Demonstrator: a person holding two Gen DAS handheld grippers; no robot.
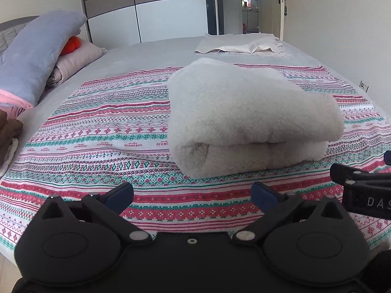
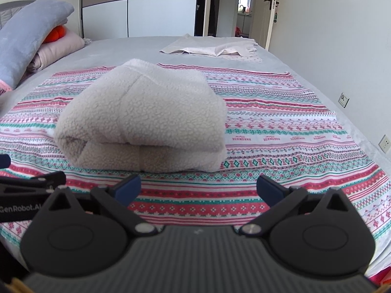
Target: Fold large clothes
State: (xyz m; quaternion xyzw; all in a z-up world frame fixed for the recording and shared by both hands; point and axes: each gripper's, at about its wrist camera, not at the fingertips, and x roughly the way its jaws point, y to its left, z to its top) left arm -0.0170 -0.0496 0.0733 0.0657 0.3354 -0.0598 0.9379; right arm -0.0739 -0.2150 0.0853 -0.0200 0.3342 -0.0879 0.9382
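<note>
A cream fleece garment (image 1: 249,117) lies folded into a thick bundle on a patterned pink, green and white cloth (image 1: 97,131) spread over the bed. It also shows in the right wrist view (image 2: 144,119), on the same cloth (image 2: 281,131). My left gripper (image 1: 193,195) is open and empty, a little in front of the bundle. My right gripper (image 2: 198,189) is open and empty, also just in front of it. The right gripper's body shows at the right edge of the left wrist view (image 1: 361,183); the left one's shows at the left edge of the right wrist view (image 2: 31,190).
A pale flat garment (image 1: 239,45) lies at the far end of the grey bed (image 1: 146,53). Blue and pink pillows (image 1: 36,56) with an orange item are piled at the left. Brown folded clothes (image 1: 8,134) sit at the left edge. Wall (image 2: 330,48) at right.
</note>
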